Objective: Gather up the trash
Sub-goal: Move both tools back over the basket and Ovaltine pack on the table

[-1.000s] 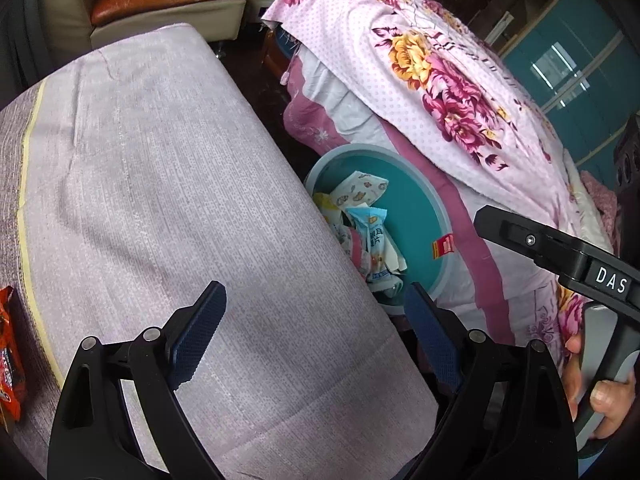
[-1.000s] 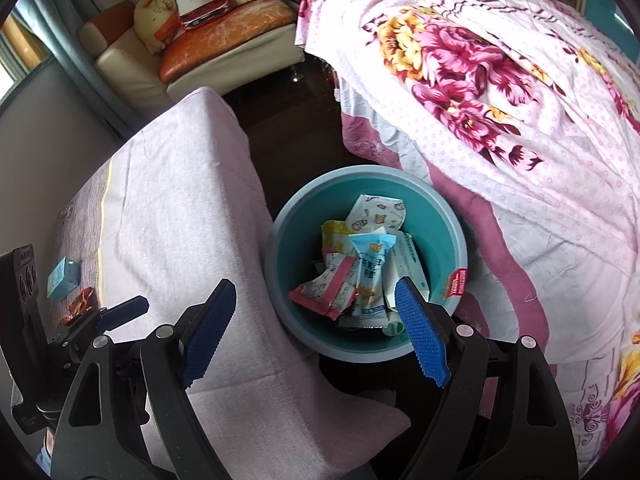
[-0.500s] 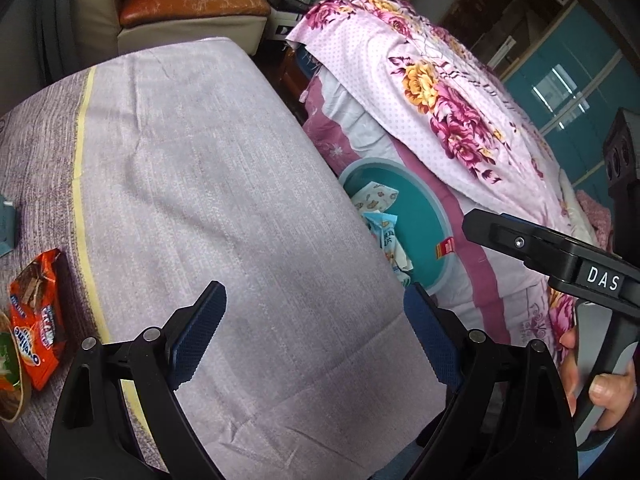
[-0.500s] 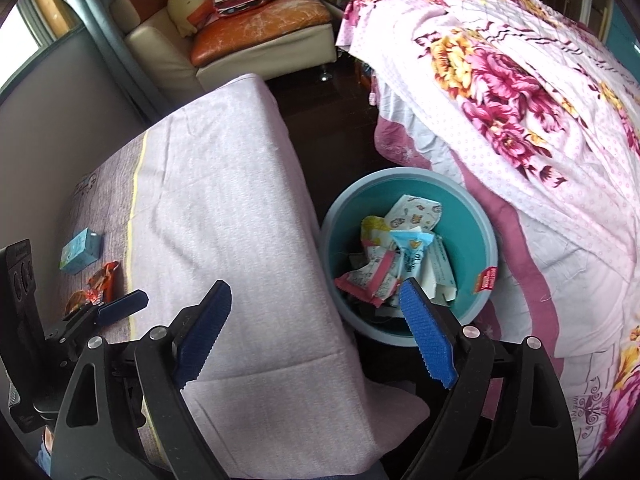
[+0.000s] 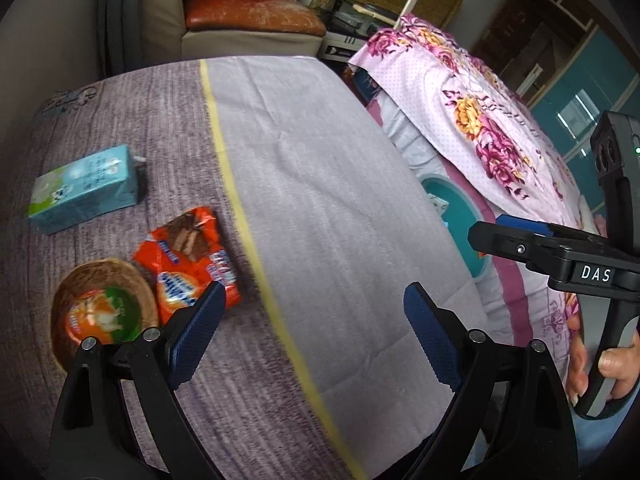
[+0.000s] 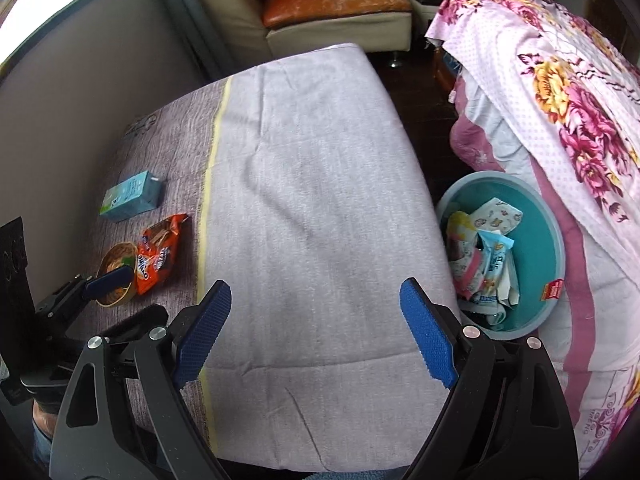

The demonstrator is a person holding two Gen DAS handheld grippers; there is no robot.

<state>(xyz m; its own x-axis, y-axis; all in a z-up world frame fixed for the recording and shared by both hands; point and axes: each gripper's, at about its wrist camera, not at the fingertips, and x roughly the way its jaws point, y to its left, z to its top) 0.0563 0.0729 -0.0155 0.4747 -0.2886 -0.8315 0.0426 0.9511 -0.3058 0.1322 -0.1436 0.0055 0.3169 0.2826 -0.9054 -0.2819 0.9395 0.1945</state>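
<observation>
An orange snack wrapper lies on the cloth-covered table, with a round brown lid or cup beside it and a light-blue carton behind. All three show in the right wrist view: wrapper, round cup, carton. My left gripper is open and empty, just right of the wrapper. My right gripper is open and empty over the table's middle. A teal bin holding several wrappers stands on the floor at the right.
A bed with a pink floral sheet crowds the bin on the right. A sofa with an orange cushion stands beyond the table. A grey wall bounds the table's left side. The right gripper's body shows in the left wrist view.
Both grippers have swung left, away from the bin and over the table. The wrapper, round cup and carton have come into full view. Both stay open and empty.
</observation>
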